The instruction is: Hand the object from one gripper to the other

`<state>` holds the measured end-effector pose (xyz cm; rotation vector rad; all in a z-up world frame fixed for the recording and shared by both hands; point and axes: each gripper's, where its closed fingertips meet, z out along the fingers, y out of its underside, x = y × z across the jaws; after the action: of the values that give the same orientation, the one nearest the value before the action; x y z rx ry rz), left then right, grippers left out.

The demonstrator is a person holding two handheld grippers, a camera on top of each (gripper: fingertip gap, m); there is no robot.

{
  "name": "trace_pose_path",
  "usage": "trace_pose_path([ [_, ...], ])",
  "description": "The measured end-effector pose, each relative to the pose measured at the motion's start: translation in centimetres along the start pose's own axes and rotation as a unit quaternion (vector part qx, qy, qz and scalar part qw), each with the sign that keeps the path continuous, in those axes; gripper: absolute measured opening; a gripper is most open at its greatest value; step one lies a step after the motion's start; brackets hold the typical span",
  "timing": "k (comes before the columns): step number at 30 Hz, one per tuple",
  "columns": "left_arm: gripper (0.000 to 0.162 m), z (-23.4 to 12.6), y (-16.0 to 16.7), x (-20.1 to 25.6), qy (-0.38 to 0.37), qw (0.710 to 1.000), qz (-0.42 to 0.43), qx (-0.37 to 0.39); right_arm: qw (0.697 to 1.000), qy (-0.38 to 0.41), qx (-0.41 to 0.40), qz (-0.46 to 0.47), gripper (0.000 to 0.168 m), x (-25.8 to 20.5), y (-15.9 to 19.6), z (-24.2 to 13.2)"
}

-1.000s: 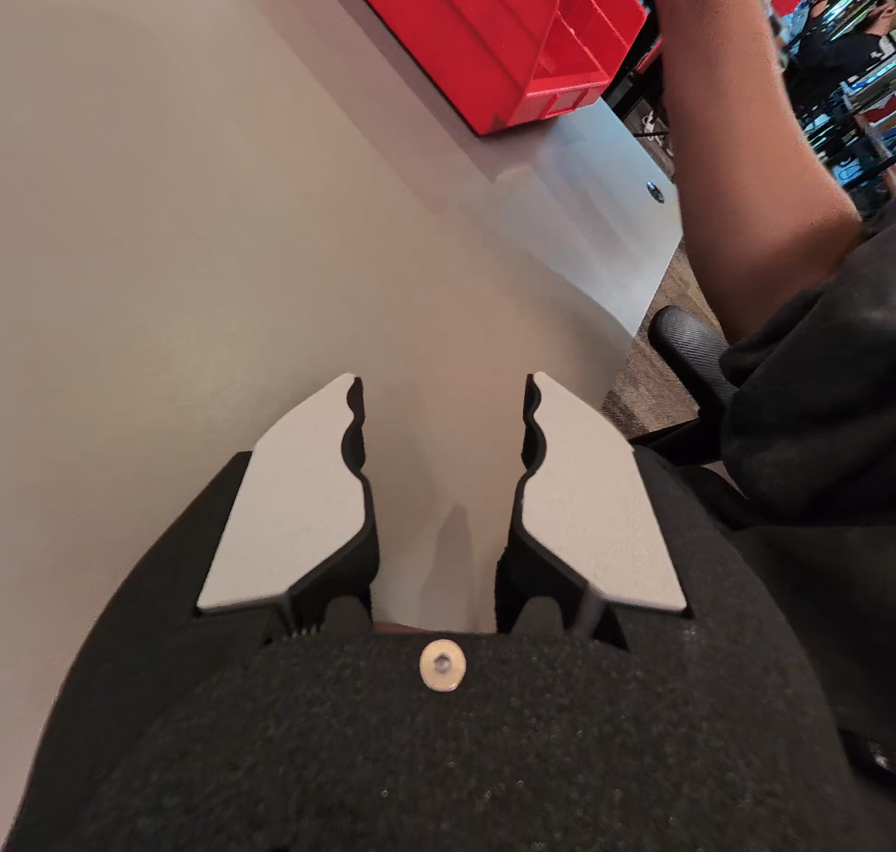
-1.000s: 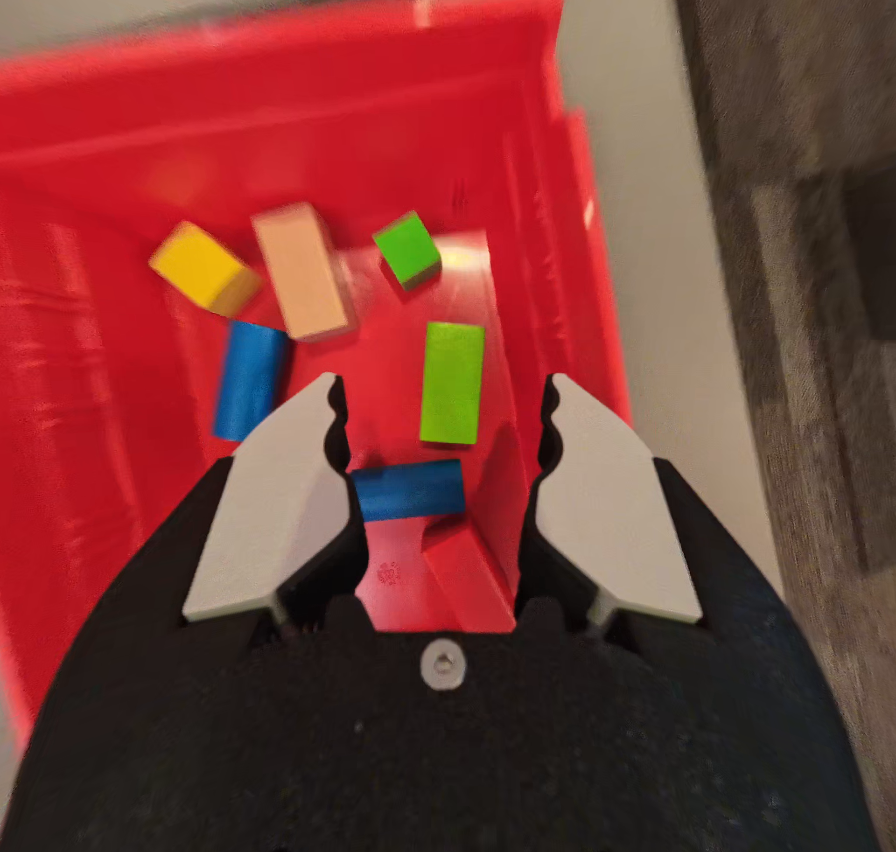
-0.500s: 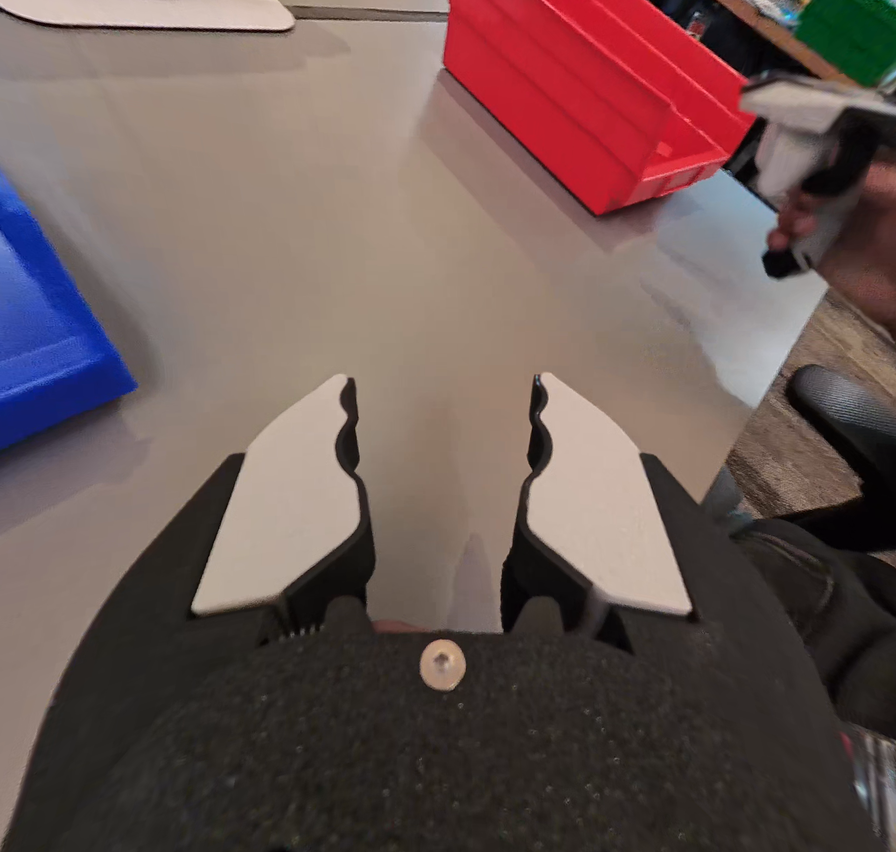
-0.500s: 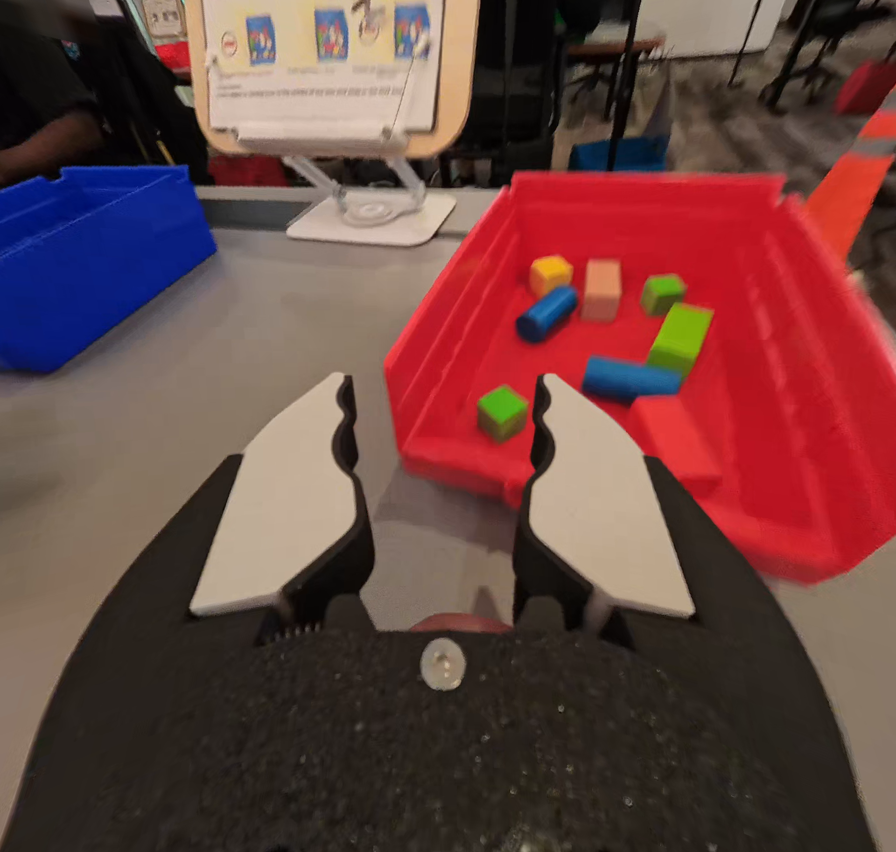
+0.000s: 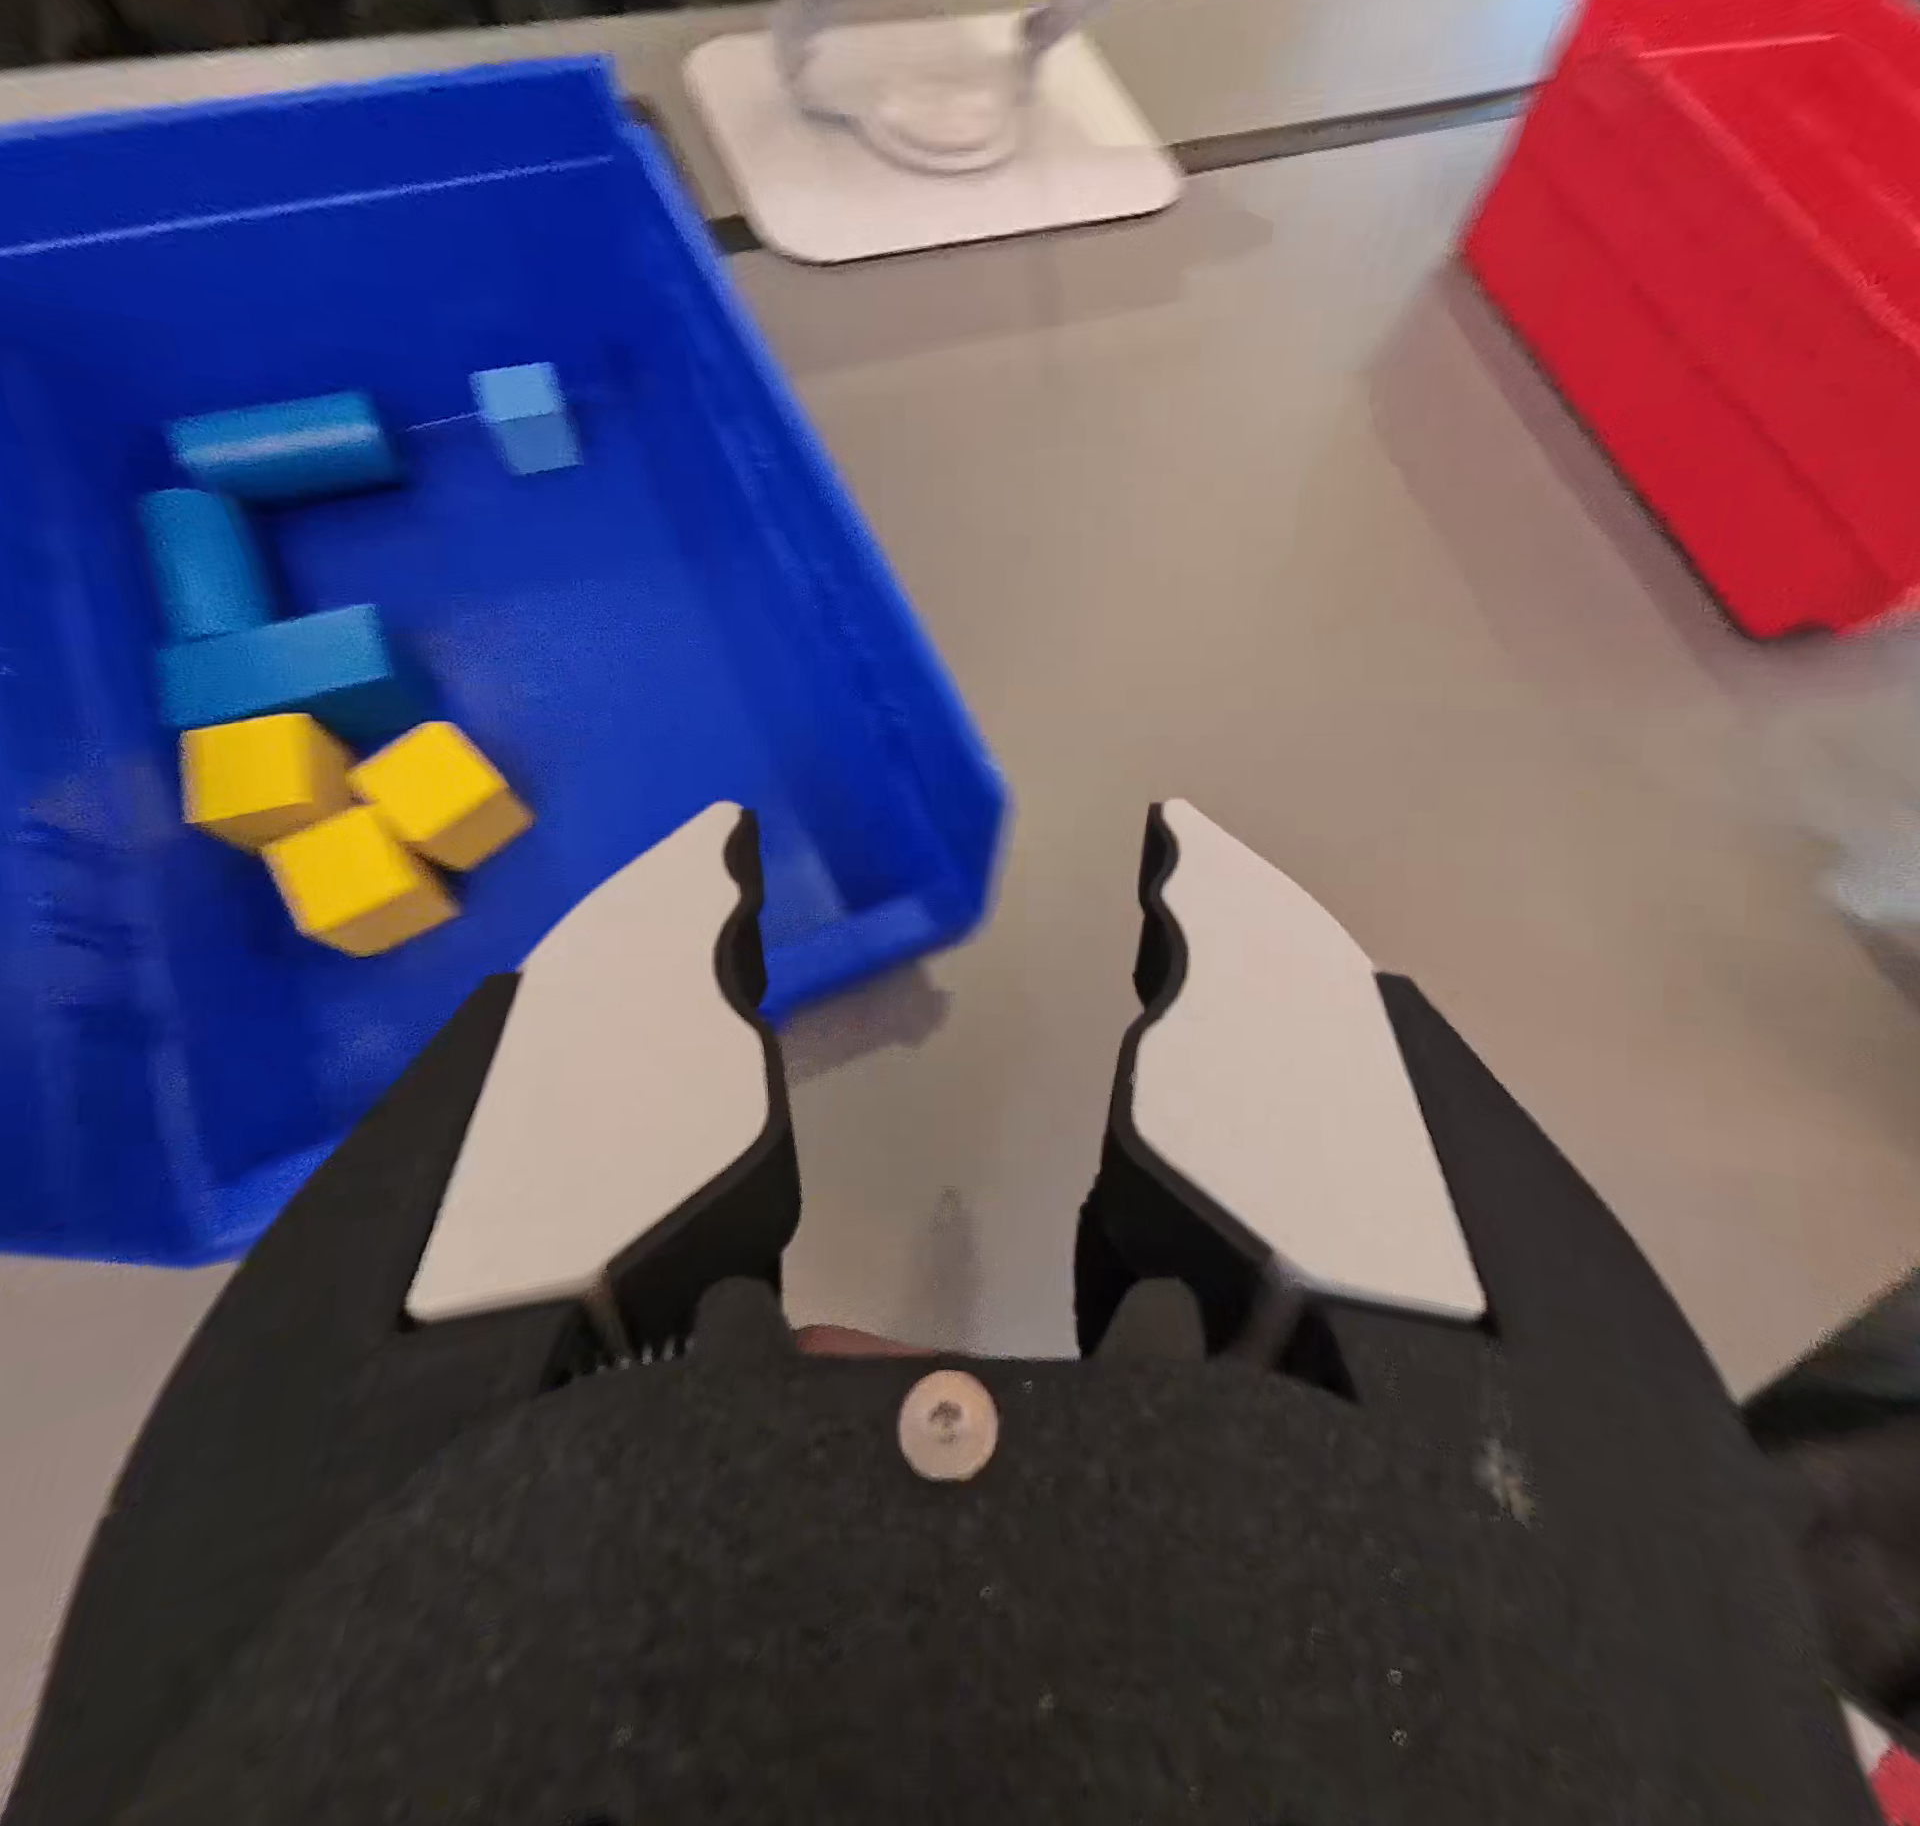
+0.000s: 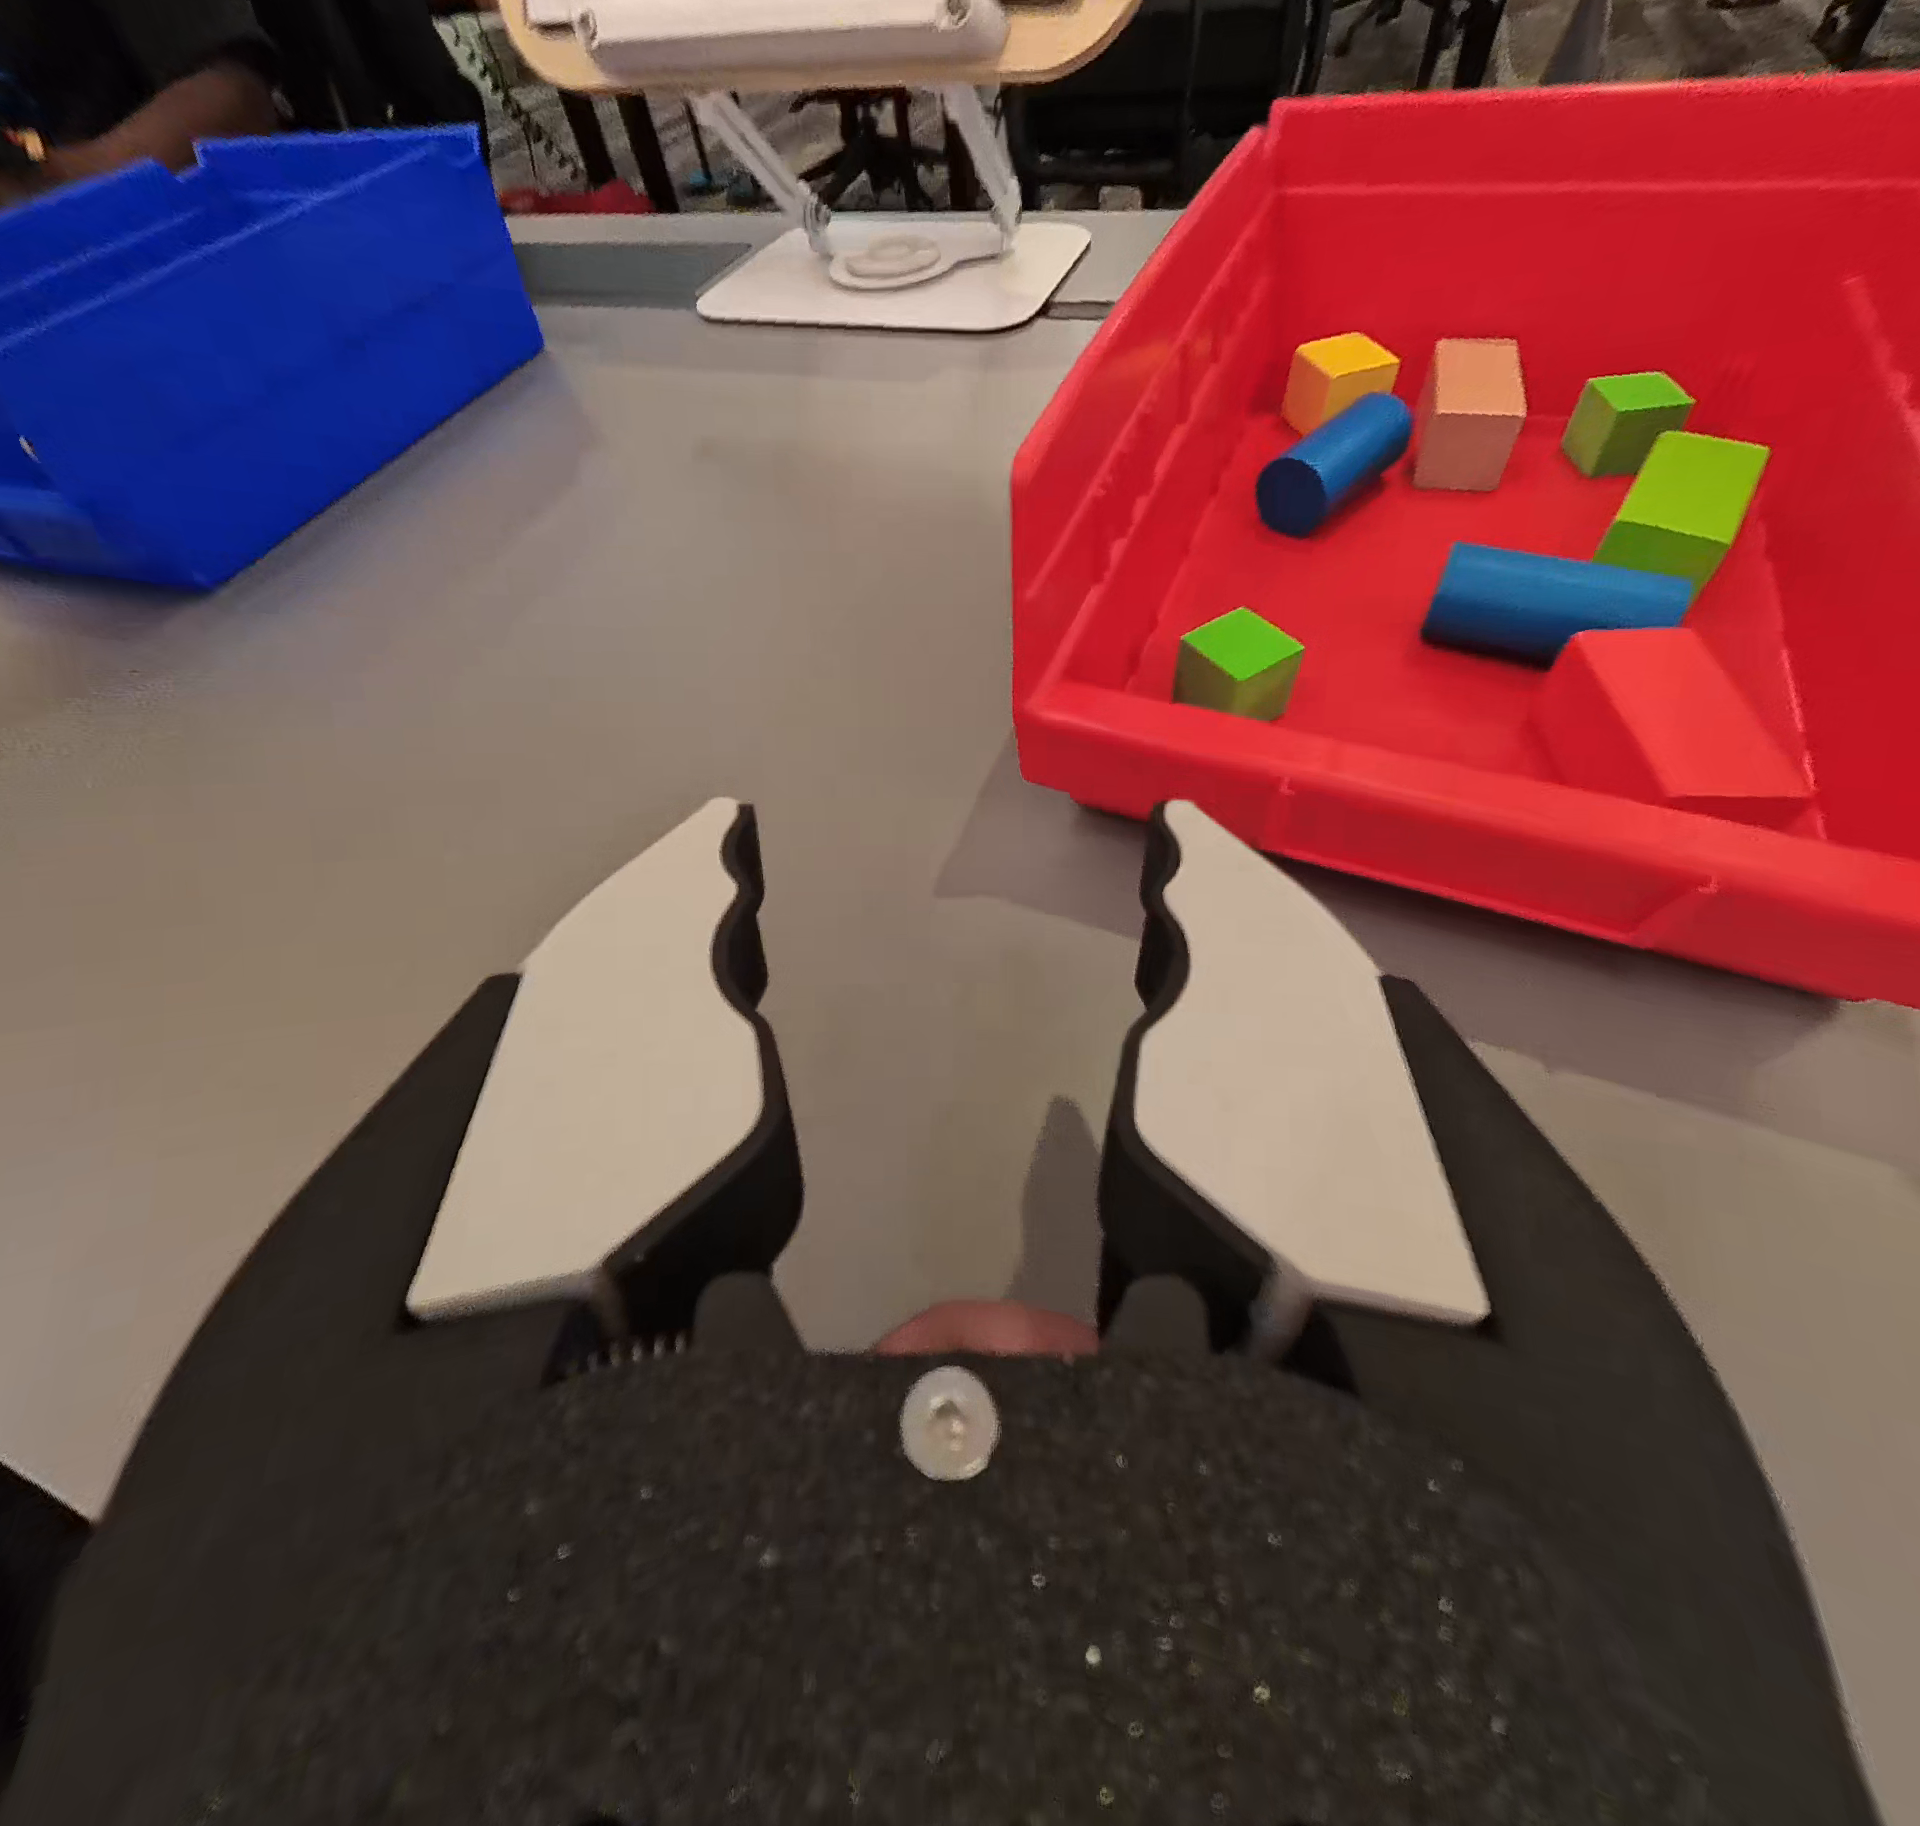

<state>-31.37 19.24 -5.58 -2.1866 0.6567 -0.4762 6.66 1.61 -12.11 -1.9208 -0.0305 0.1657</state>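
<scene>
Nearest, both grippers are hanging open and empty over the grey surface point(image 6: 520, 737). The left gripper point(image 5: 945, 820) is hovering beside the near right corner of the blue bin point(image 5: 727, 426), its left finger overlapping that corner in view. Inside this bin three yellow cubes point(image 5: 353, 831) are lying bunched together, touching, with blue blocks point(image 5: 270, 571) just behind them and a small blue cube point(image 5: 525, 415) farther back, apart; this view is blurred. The right gripper point(image 6: 948, 820) is hovering just short of the red bin point(image 6: 1455, 820), which is sitting ahead to its right. A green cube point(image 6: 1236, 659) is lying nearest in it, then a red wedge point(image 6: 1673, 716), two blue cylinders point(image 6: 1548, 597), a green block point(image 6: 1683, 503), another green cube, a tan block point(image 6: 1470, 410) and an orange cube point(image 6: 1335, 379). Farther back a white stand point(image 6: 894, 280) is sitting between the bins.
</scene>
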Motion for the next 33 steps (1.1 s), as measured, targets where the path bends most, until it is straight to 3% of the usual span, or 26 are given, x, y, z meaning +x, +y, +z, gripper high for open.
trace_pose_path([
  [3, 0.069, 3.0, -3.4, -4.1, -0.015, 0.996, -0.055, -0.066, 1.000, 0.005, -0.013, -0.025, 0.070, -0.1, 0.5, 0.3],
  [6, 0.066, 7.8, -5.8, -8.5, -0.064, 0.989, -0.051, -0.125, 0.999, 0.005, -0.014, -0.028, 0.071, -0.1, 0.3, 0.3],
  [9, 0.064, 12.7, -5.9, -12.6, -0.120, 0.972, -0.052, -0.194, 1.000, 0.007, -0.005, -0.023, 0.071, 0.1, 0.1, 0.0],
  [13, 0.061, 18.5, -5.5, -14.1, -0.114, 0.956, -0.089, -0.255, 1.000, 0.012, -0.004, -0.017, 0.071, 0.6, 0.0, -0.2],
  [18, 0.057, 22.5, -4.5, -16.0, -0.141, 0.932, -0.112, -0.315, 1.000, 0.021, -0.009, -0.014, 0.070, 1.3, 0.3, -0.3],
  [20, 0.045, 23.0, -4.2, -16.3, -0.146, 0.928, -0.115, -0.324, 1.000, 0.021, -0.010, -0.012, 0.070, 1.4, 0.3, -0.4],
  [21, 0.028, 23.1, -4.1, -16.4, -0.143, 0.927, -0.119, -0.325, 1.000, 0.022, -0.011, -0.012, 0.070, 1.5, 0.5, -0.4],
  [28, 0.027, 20.7, -4.8, -15.1, -0.101, 0.942, -0.133, -0.291, 1.000, 0.011, -0.024, 0.001, 0.070, 1.2, 1.4, 0.0],
  [31, 0.027, 17.5, -6.2, -12.3, -0.023, 0.961, -0.159, -0.227, 0.999, 0.011, -0.026, -0.018, 0.070, 1.0, 1.2, 0.0],
  [33, 0.027, 14.7, -8.0, -8.6, 0.074, 0.967, -0.186, -0.156, 0.999, -0.007, -0.009, -0.040, 0.070, 0.3, 0.2, 0.1],
])
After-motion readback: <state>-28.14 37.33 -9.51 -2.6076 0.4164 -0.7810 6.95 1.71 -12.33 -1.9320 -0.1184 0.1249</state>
